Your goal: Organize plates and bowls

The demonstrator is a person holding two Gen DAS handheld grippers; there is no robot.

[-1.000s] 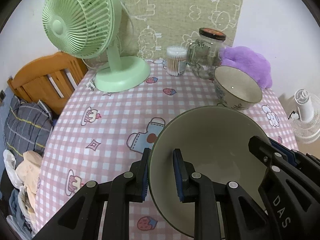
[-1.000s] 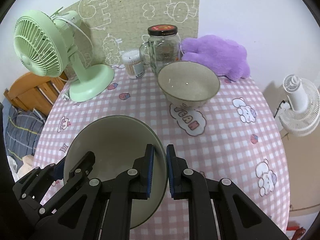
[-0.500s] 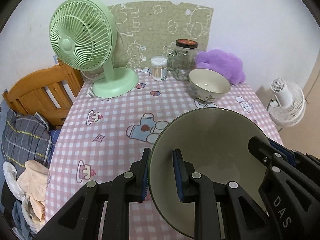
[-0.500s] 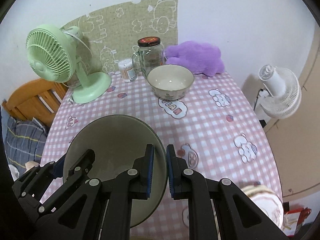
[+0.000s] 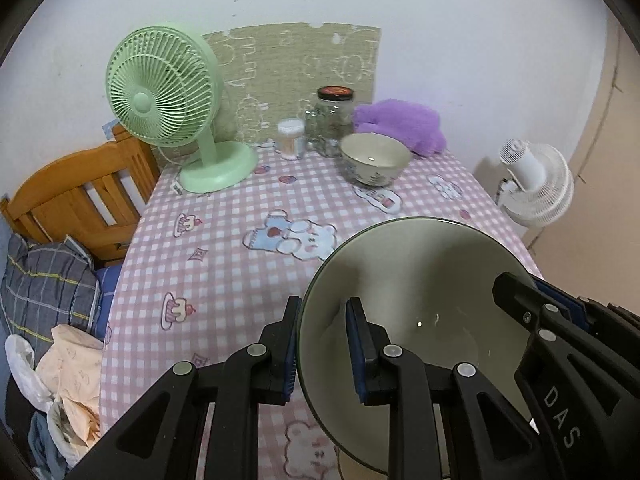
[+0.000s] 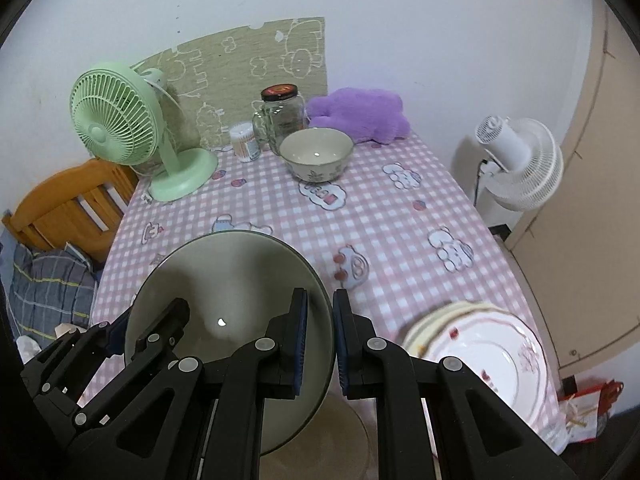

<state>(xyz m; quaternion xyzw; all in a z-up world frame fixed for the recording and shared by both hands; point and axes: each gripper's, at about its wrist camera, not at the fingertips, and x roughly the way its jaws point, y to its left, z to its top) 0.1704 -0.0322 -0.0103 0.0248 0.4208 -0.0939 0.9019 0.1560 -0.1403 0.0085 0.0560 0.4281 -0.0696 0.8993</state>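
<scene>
**Large bowl carried by two claws above the counter**

The grey-green bowl (image 5: 416, 320) is held clear of the counter (image 6: 380, 216), its rim pinched on opposite sides by the nearly closed left claw (image 5: 322, 344) and right claw (image 6: 320, 336). Both grips should be kept level and evenly spaced, and the plates (image 6: 492, 352) at the near edge avoided, likewise the small bowl (image 6: 316, 156).

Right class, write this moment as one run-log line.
left gripper: shut on big bowl rim | right gripper: shut on opposite rim | bowl: held above table | nearby: plates, small bowl
</scene>
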